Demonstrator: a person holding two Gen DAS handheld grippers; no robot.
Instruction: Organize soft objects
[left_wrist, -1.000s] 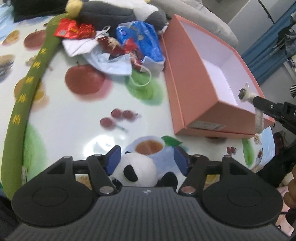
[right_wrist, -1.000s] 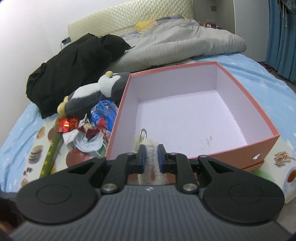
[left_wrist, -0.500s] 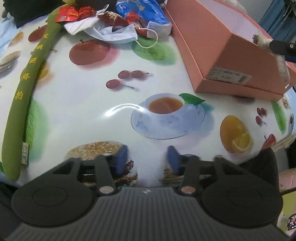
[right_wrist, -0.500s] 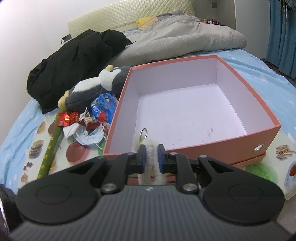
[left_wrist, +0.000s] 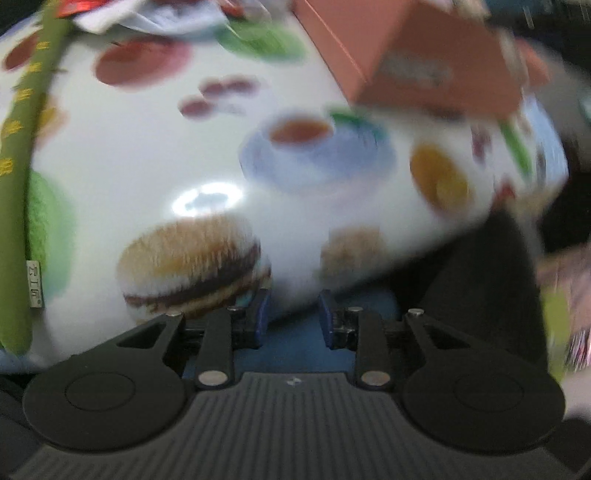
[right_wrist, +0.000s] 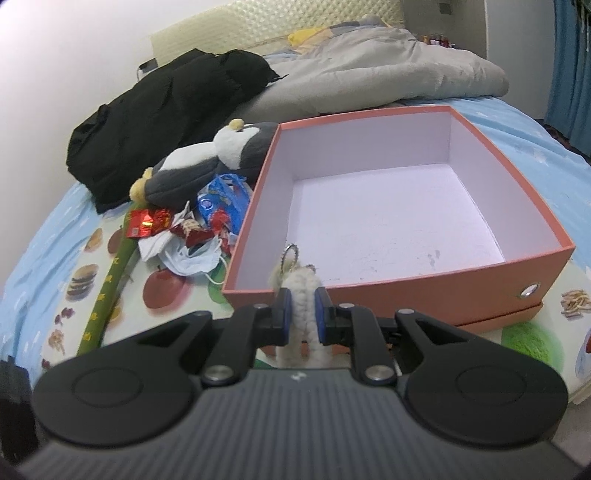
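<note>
1. The right gripper (right_wrist: 303, 312) has its jaws pressed in on a fluffy white keychain plush (right_wrist: 300, 295), leaving only the width of the toy between the blue pads (right_wrist: 286, 314).
2. The plush's metal key ring (right_wrist: 290, 254) sticks up at 12 o'clock from the jaws, over the near wall of the orange box (right_wrist: 424, 291).
3. The box is open-topped with a pale lilac inside; it sits on a fruit-and-burger printed tablecloth (right_wrist: 162, 291), and the held plush is at the box's near-left corner, at the rim.
4. At 10 o'clock from the right gripper lies a heap: a penguin plush (right_wrist: 207, 162), a blue snack bag (right_wrist: 221, 201), red wrappers (right_wrist: 147, 221) and a white face mask (right_wrist: 192, 260).
5. A long green plush strip with yellow characters (right_wrist: 107, 284) runs along the cloth at 9 o'clock, beside the heap.
6. A black jacket (right_wrist: 166, 110) and a grey quilt (right_wrist: 369, 70) lie behind, at 11 to 1 o'clock.
7. The left gripper (left_wrist: 293, 317) shows its jaws parted with a clear gap and nothing between them; this view is heavily blurred.
8. In that view the tablecloth (left_wrist: 147, 155) fills the frame, the green strip (left_wrist: 14, 184) at 9 o'clock and the orange box (left_wrist: 424, 55) at 1 o'clock.
</note>
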